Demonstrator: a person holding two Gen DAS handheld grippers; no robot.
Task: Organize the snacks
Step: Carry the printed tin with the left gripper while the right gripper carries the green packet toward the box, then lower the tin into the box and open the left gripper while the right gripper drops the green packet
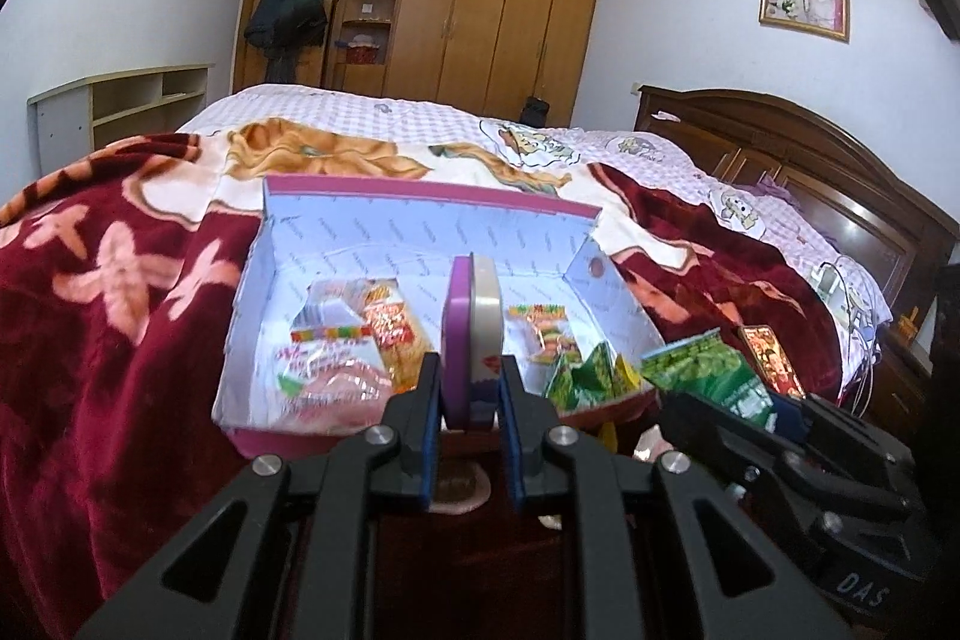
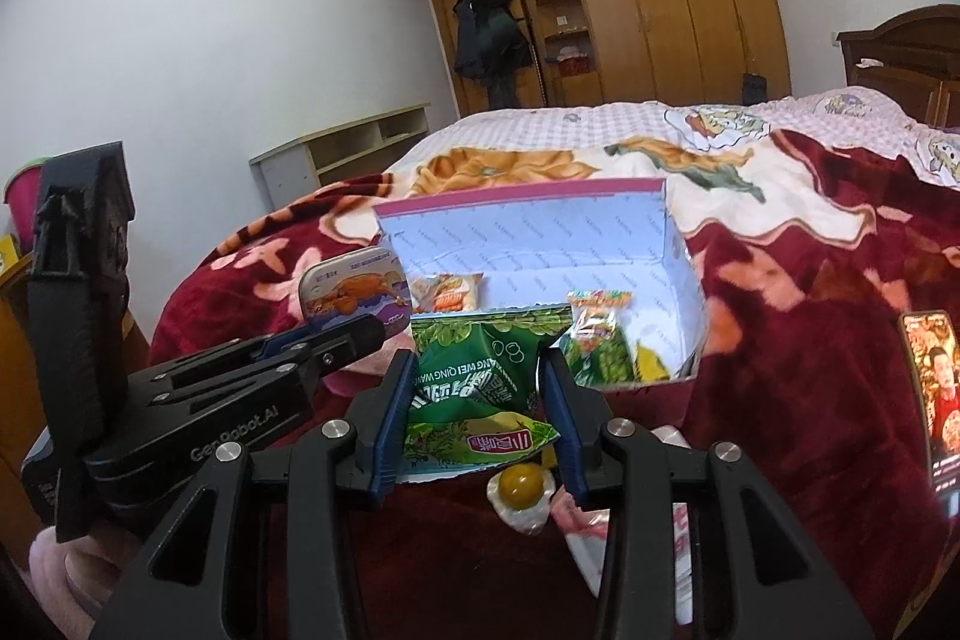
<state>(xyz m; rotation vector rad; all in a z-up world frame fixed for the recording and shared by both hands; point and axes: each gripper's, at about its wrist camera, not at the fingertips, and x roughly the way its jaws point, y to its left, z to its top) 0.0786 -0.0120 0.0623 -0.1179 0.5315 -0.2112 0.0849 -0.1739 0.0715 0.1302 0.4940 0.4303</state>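
An open white cardboard box with pink edges [image 1: 420,220] [image 2: 528,232] lies on the bed and holds several snack packets [image 1: 360,340] [image 2: 594,334]. My left gripper [image 1: 471,382] is shut on a flat purple-and-cream tin [image 1: 474,334], held on edge above the box's near rim; the tin's printed lid shows in the right wrist view [image 2: 354,295]. My right gripper [image 2: 480,382] is shut on a green snack bag [image 2: 474,376], held just in front of the box; the bag also shows in the left wrist view [image 1: 708,370].
The bed has a dark red floral blanket [image 1: 120,310] [image 2: 810,310]. A fried-egg-shaped item [image 2: 521,490] and a white-and-pink packet [image 2: 678,532] lie below my right gripper. A phone with a lit screen [image 2: 936,388] [image 1: 771,358] lies at the right. Wardrobe and headboard stand behind.
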